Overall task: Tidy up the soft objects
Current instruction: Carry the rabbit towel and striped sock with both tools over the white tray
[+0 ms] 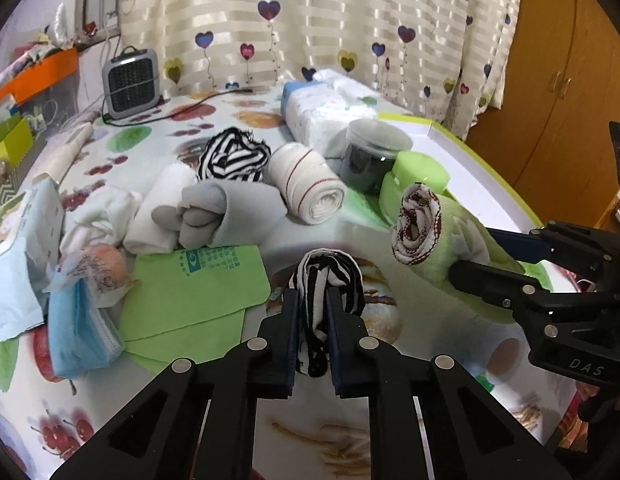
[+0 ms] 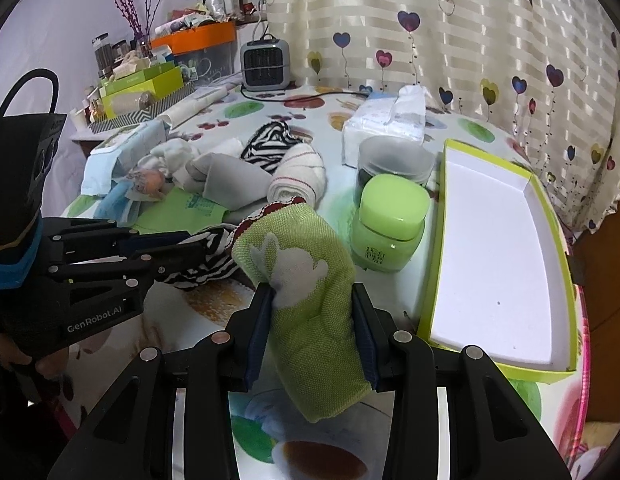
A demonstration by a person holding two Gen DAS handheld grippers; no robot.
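My left gripper (image 1: pixel 313 304) is shut on a black-and-white striped sock roll (image 1: pixel 329 280), held just above the table; the sock roll also shows in the right wrist view (image 2: pixel 206 260). My right gripper (image 2: pixel 311 300) is shut on a rolled green cloth with a white pattern and red trim (image 2: pixel 306 276), which also shows in the left wrist view (image 1: pixel 433 232). The two grippers are close side by side. An empty green-edged white tray (image 2: pixel 501 240) lies to the right of the right gripper.
On the fruit-print table lie a second striped roll (image 1: pixel 234 156), a white red-striped roll (image 1: pixel 310 184), a grey sock bundle (image 1: pixel 226 212), white socks (image 1: pixel 106 216), a green cloth (image 1: pixel 198 284), face masks (image 1: pixel 82 332), a green jar (image 2: pixel 389 224), a dark tub (image 2: pixel 393 160), tissues (image 2: pixel 389 120) and a heater (image 2: pixel 266 64).
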